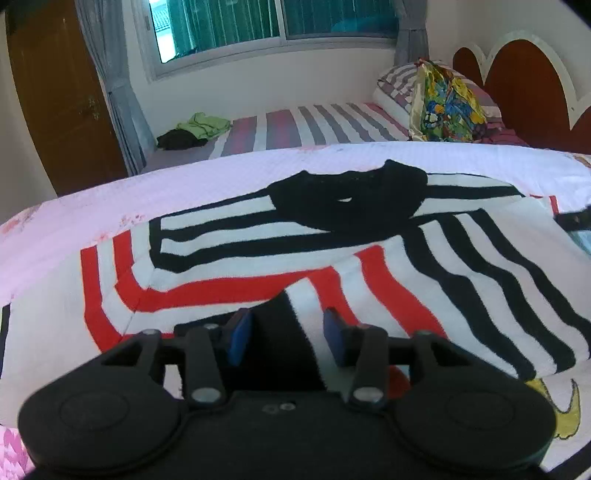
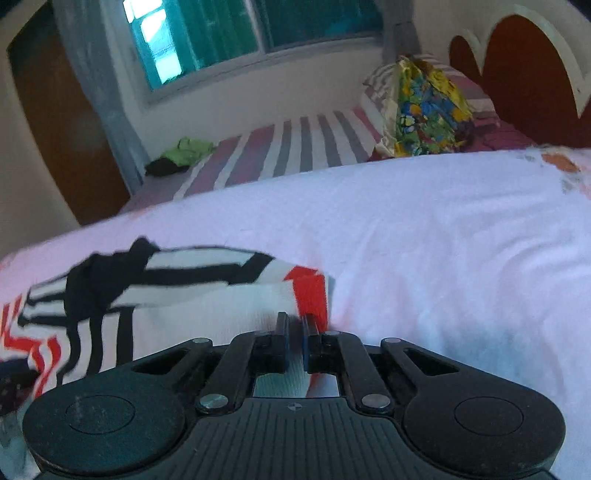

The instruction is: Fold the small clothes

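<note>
The bed (image 1: 229,184), under a pale pink cover, fills the frame centre in both views. A striped shirt (image 1: 332,266), white with black and red bands, lies flat across it at mid-frame. Left claw (image 1: 288,334), bottom centre: jaws spread, a black fold of cloth between the blue pads. Right claw (image 2: 294,332), bottom centre: jaws pressed together, pinching the shirt's edge.

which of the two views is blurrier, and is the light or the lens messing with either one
Right wrist view: clearly softer, the striped shirt and window smeared by motion. Left wrist view: sharp on the shirt, stripe edges crisp. Both: daylight from the window blows out the pale bedspread, and the fisheye bows the bed edge and darkens the corners.
</note>
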`<state>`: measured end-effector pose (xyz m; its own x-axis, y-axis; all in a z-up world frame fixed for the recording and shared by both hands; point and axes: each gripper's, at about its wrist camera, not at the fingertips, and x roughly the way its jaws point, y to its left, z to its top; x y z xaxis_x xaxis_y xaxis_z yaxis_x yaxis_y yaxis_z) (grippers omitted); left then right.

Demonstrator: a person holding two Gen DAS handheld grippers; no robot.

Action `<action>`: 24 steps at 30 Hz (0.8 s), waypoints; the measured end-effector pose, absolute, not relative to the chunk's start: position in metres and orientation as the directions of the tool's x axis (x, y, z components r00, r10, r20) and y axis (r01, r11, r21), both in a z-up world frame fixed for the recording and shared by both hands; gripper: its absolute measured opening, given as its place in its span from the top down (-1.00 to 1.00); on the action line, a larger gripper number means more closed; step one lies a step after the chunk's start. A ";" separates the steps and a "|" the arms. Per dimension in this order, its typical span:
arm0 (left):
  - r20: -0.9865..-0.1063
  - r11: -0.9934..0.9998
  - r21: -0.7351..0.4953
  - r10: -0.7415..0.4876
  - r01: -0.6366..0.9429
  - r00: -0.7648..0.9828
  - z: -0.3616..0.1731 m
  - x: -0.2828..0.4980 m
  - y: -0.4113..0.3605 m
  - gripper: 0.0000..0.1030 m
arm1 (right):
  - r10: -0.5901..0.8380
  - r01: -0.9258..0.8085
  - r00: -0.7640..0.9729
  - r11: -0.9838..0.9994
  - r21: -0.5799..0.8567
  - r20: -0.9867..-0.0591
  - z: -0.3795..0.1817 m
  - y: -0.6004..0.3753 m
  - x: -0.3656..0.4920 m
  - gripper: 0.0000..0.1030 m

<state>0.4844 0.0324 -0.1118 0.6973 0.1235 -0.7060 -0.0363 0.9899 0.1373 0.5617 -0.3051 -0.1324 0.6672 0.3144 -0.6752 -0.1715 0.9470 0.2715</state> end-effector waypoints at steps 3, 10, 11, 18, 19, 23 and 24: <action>-0.712 0.992 0.113 0.122 -0.059 0.691 -0.100 0.476 0.037 0.18 | 0.347 -0.214 0.662 0.937 0.277 -0.664 -0.123 -0.302 0.528 0.87; -0.710 0.992 0.127 0.106 -0.021 0.697 -0.110 0.455 0.013 0.04 | 0.340 -0.247 0.679 0.940 0.233 -0.651 -0.134 -0.285 0.458 0.85; -0.700 0.992 0.127 0.099 -0.013 0.707 -0.105 0.452 0.009 0.04 | 0.336 -0.228 0.672 0.942 0.247 -0.660 -0.128 -0.284 0.459 0.79; -0.695 0.997 0.074 0.026 0.035 0.719 -0.117 0.446 -0.024 -0.32 | 0.296 -0.252 0.689 0.954 0.165 -0.661 -0.134 -0.260 0.442 0.15; -0.700 0.998 0.058 0.021 0.028 0.714 -0.116 0.448 -0.022 -0.31 | 0.295 -0.239 0.681 0.955 0.177 -0.670 -0.129 -0.259 0.444 0.15; -0.690 0.996 0.084 0.039 0.027 0.722 -0.113 0.448 -0.015 -0.30 | 0.305 -0.228 0.728 0.952 0.202 -0.614 -0.113 -0.258 0.436 0.16; -0.710 0.998 0.060 0.022 0.030 0.704 -0.121 0.452 -0.010 -0.31 | 0.289 -0.224 0.682 0.957 0.184 -0.672 -0.124 -0.251 0.443 0.16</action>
